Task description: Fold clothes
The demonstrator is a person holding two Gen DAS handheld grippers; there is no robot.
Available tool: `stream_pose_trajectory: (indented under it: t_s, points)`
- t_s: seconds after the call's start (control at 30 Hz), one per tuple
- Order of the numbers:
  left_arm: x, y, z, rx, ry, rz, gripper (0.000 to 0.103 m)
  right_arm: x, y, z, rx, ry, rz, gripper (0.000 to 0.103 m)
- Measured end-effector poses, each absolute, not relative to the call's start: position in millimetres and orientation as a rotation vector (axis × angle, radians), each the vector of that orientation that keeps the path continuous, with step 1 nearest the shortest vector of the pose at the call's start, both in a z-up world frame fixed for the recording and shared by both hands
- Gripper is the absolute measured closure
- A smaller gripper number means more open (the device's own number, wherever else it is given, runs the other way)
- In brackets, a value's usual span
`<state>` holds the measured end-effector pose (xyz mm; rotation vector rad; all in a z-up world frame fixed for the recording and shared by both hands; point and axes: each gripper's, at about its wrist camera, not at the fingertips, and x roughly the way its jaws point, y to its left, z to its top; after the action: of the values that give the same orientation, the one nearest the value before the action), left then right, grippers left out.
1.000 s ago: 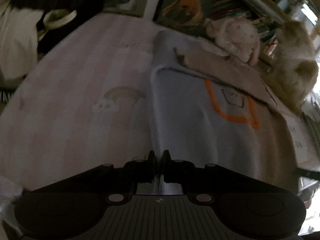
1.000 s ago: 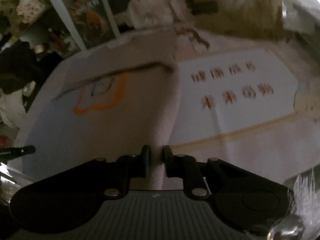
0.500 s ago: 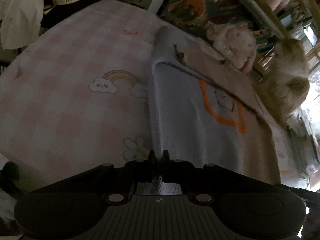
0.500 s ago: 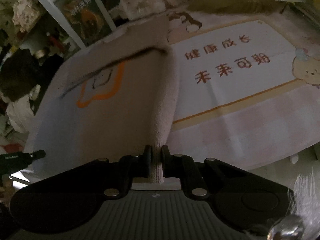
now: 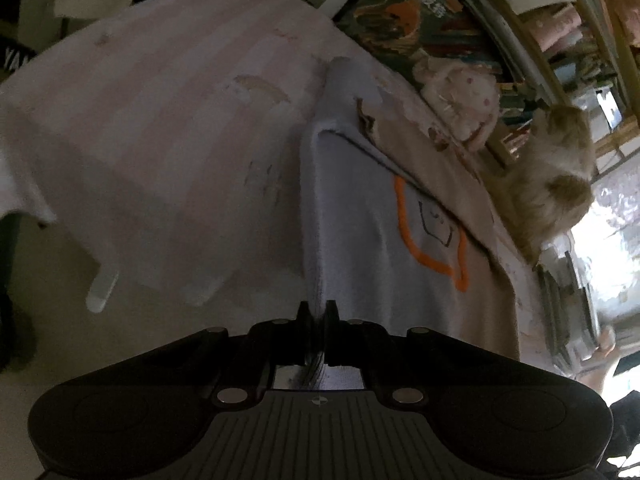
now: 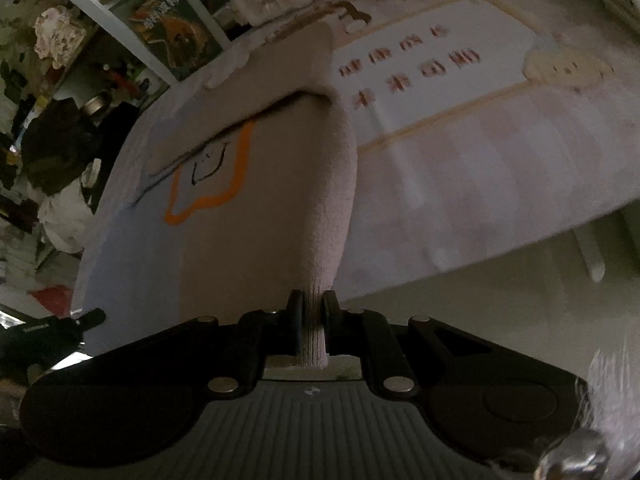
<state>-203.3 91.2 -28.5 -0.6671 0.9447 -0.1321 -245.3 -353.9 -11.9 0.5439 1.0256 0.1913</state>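
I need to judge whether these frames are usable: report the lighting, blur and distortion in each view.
Left wrist view: dim and underexposed, window glare blown out at the right, tablecloth prints smeared by motion blur, fisheye bending the edges. Right wrist view: equally dark, red lettering on the cloth blurred, shelves curved by the lens; the sweater and its orange outline stay readable.

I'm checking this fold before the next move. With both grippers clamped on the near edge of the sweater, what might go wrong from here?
1. The left gripper and right gripper each pinch only a thin bit of the sweater; a tug might pull it free.
2. The near edge hangs past the table, so a slip would likely drop it.
3. The plush toys sit close behind and may catch it.
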Motion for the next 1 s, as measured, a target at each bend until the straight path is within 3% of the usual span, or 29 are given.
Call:
stream_pose_trajectory:
  t_s: [0.17, 0.3, 0.4, 0.63, 0.8, 1.0]
  points:
    - [-209, 93, -24, -0.738, 0.911, -0.139, 0.099, -256, -366, -13, 0.612, 1.035, 0.200, 0.094]
    - [-209, 95, -16, -0.821, 0.857, -0.156, 0.099, -254, -386, -9, 0.869, 0.982, 0.268, 0.094]
    - [-191, 102, -2, -0.952, 0.748, -0.194, 0.099, -245, -406, 0, 1.114, 0.863, 0.329, 0.094]
    - [-129, 114, 16, -1.242, 0.541, -0.262, 0.099, -182, -418, 30, 1.250, 0.625, 0.363, 0.094]
    - [-69, 116, 4, -1.337, 0.559, -0.214, 0.099, -129, -415, 26, 1.330, 0.538, 0.299, 0.094]
    - [-20, 125, -14, -1.335, 0.644, -0.177, 0.099, -77, -406, 4, 1.335, 0.561, 0.190, 0.094]
